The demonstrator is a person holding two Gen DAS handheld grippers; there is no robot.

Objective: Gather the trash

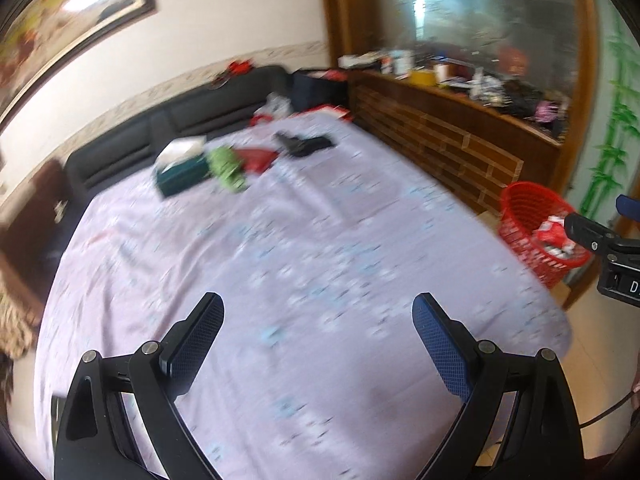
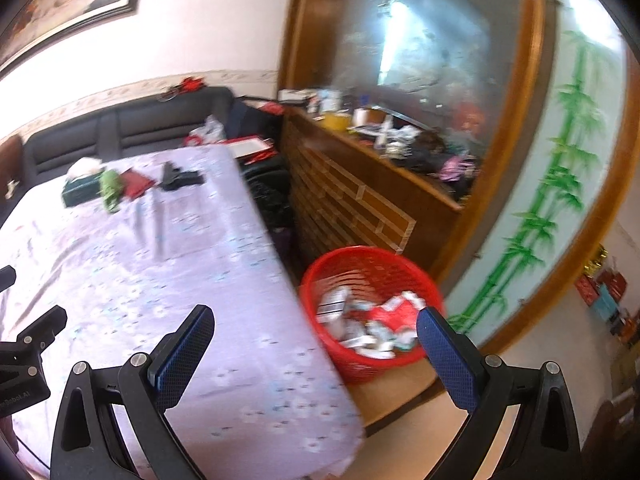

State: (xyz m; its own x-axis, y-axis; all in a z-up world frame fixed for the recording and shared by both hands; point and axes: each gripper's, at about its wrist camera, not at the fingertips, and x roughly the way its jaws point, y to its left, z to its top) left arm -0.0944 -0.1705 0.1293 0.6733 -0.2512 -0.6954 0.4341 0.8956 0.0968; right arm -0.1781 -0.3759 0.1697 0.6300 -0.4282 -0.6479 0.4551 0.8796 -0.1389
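Two empty grippers, left gripper (image 1: 318,312), right gripper (image 2: 316,326), red basket (image 2: 352,264)

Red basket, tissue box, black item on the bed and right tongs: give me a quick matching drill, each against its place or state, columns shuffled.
Things:
1. red basket
2. tissue box
3. black item
4. right tongs

Places or states:
A. open, nothing between them
B. on the floor beside the bed, holding scraps
C. on the far part of the bedsheet, next to a green item
D. on the bedsheet nearer the wooden cabinet side

Pairs: 1-B, 2-C, 3-D, 4-A
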